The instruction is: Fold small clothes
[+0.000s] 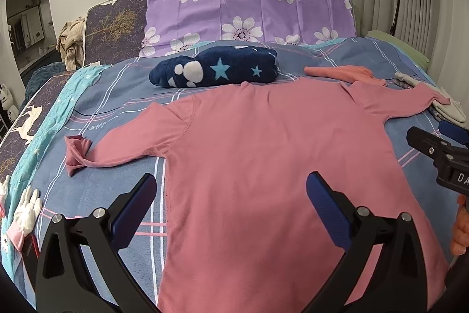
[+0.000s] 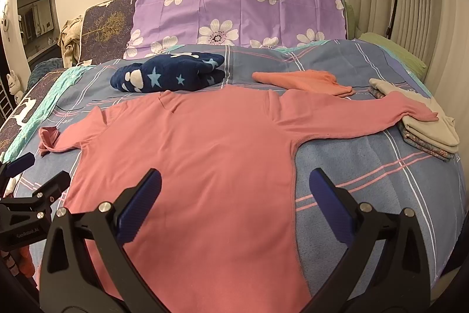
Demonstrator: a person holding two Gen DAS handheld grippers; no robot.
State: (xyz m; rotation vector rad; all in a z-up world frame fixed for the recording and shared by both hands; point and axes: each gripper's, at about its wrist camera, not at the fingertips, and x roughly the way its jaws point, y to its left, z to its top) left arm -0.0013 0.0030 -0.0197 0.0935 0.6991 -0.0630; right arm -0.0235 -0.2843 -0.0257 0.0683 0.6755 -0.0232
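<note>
Pink long-sleeved shirt (image 1: 249, 166) lies flat on the plaid blue bed (image 2: 366, 166), sleeves spread; its hem is cut off below both views. Its left cuff is crumpled, and its right cuff rests on a stack of folded grey clothes (image 2: 431, 134). Behind it sit a fuzzy navy star-patterned bundle (image 1: 217, 69) and a smooth orange garment (image 2: 304, 81). Left tongs (image 1: 231, 189) and right tongs (image 2: 236, 187) hover spread wide, grasping nothing.
</note>
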